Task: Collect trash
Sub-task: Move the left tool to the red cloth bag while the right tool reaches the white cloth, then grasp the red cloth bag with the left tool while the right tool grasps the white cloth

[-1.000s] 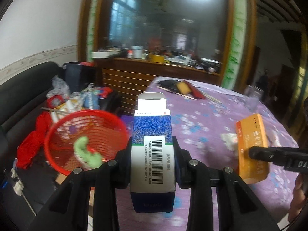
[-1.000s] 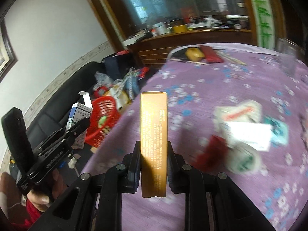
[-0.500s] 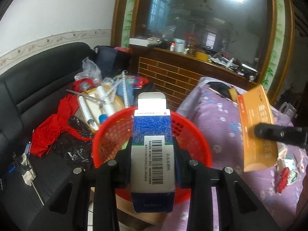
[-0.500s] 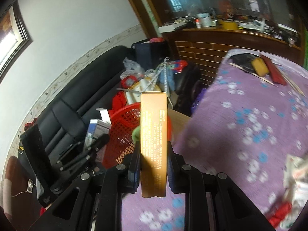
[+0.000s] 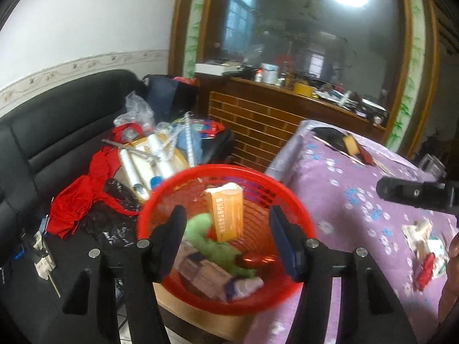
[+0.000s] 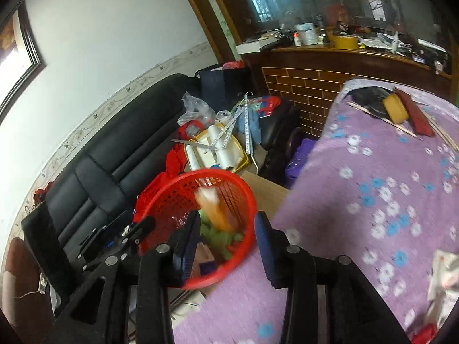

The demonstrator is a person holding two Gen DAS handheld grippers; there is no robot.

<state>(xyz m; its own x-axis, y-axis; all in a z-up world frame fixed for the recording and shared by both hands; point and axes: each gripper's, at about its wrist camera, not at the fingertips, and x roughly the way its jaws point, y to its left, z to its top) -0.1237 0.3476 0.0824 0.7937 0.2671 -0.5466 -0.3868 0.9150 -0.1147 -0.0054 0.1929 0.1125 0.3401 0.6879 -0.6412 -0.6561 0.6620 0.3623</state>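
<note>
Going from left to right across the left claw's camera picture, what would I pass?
Black sofa → red cloth → red basket holding the orange box → purple flowered tablecloth → crumpled wrappers.

Orange box (image 6: 213,210) — inside red basket (image 6: 172,197)

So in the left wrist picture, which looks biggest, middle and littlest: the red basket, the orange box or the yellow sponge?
1. Red basket, biggest.
2. Orange box, inside the basket.
3. Yellow sponge, littlest, but it lies farther off on the table, so that is unsure.
</note>
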